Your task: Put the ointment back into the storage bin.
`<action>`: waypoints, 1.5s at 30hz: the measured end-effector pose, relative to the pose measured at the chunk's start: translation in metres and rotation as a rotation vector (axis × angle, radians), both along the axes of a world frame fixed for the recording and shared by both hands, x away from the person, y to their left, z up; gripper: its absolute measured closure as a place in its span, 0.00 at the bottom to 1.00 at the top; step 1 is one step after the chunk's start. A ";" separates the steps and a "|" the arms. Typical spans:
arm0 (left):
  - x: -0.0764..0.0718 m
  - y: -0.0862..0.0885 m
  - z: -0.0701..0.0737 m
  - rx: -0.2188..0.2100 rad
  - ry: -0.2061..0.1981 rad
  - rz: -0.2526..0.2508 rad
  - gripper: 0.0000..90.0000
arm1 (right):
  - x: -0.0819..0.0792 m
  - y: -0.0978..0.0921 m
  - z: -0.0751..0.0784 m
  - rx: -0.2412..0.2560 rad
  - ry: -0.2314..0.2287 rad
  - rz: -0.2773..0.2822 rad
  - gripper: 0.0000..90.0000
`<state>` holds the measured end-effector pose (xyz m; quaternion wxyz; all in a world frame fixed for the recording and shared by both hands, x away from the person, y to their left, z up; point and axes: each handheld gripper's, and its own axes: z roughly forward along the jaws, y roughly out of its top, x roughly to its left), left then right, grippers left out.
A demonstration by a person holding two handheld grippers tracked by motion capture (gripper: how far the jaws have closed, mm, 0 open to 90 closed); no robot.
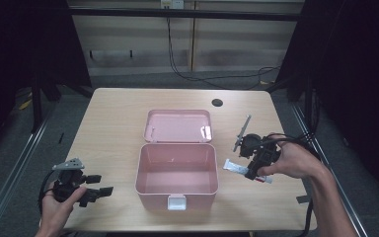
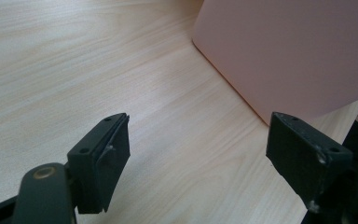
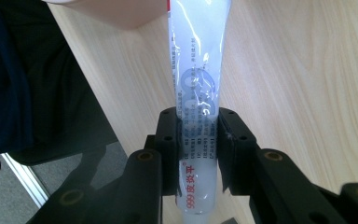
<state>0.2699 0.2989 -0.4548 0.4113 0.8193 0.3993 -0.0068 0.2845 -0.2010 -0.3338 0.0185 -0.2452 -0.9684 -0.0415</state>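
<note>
The white tube [image 3: 198, 88] lies on the surface [image 1: 113, 123] just right of the open pink box [image 1: 176, 170], and the right tongs [image 3: 199, 154] have closed on it near its cap end, jaws pressing both flat sides. It looks light, soft and squeezable, with a slick skin, so a gentle hold near the firmer cap end seems wisest. The left tongs [image 2: 198, 154] hang wide open and empty, left of the box.

High view overlooks table [image 1: 113, 123]; gripper views sit close.
</note>
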 end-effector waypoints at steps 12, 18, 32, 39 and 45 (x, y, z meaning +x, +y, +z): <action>0.000 0.000 0.000 -0.003 0.000 0.004 0.24 | 0.003 0.016 0.009 0.003 -0.007 0.042 0.79; 0.000 0.000 0.000 -0.004 -0.002 0.004 0.24 | 0.006 0.028 0.015 0.012 -0.015 0.067 0.79; -0.001 0.000 0.001 -0.004 -0.004 0.006 0.24 | 0.013 0.051 0.023 0.030 -0.035 0.104 0.79; 0.000 0.000 0.001 -0.004 -0.004 0.004 0.24 | 0.015 0.063 0.025 0.028 -0.015 0.115 0.79; -0.001 0.000 0.001 -0.005 -0.002 0.002 0.24 | 0.018 0.077 0.022 0.031 -0.012 0.146 0.79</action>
